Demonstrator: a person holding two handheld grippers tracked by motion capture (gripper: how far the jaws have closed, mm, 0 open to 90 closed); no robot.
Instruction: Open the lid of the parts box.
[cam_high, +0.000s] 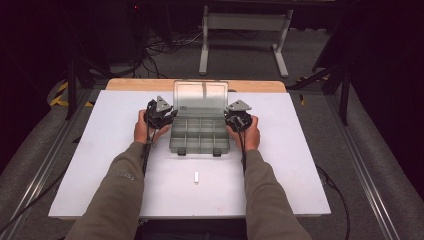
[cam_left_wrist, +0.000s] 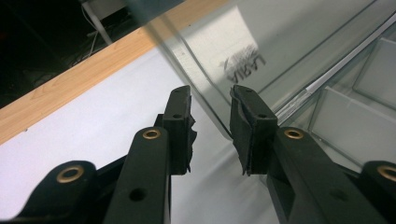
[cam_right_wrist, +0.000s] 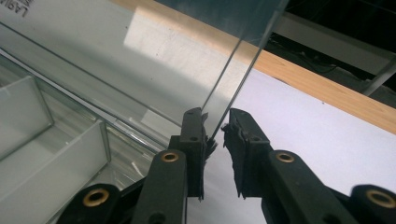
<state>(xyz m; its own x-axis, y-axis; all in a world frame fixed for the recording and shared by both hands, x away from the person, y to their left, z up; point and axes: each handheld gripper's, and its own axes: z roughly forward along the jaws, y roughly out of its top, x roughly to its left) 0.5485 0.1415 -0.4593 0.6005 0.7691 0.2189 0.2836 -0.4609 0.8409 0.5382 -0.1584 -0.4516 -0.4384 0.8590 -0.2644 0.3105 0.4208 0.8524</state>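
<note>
A clear plastic compartment box (cam_high: 200, 136) sits mid-table with its lid (cam_high: 200, 96) standing upright at the back. My left gripper (cam_high: 171, 115) is at the lid's left edge and my right gripper (cam_high: 228, 118) at its right edge. In the left gripper view, the lid's rounded corner (cam_left_wrist: 212, 112) runs between the jaws of the left gripper (cam_left_wrist: 211, 95), with a gap beside the left pad. In the right gripper view, the thin edge of the lid (cam_right_wrist: 224, 79) drops between the jaws of the right gripper (cam_right_wrist: 215, 117), close to the left pad and clear of the right one.
A small white piece (cam_high: 196, 177) lies on the white tabletop (cam_high: 100, 150) in front of the box. A wooden strip (cam_high: 140, 84) borders the far edge. The box's compartments (cam_right_wrist: 46, 140) look empty. Frame legs and cables stand beyond the table.
</note>
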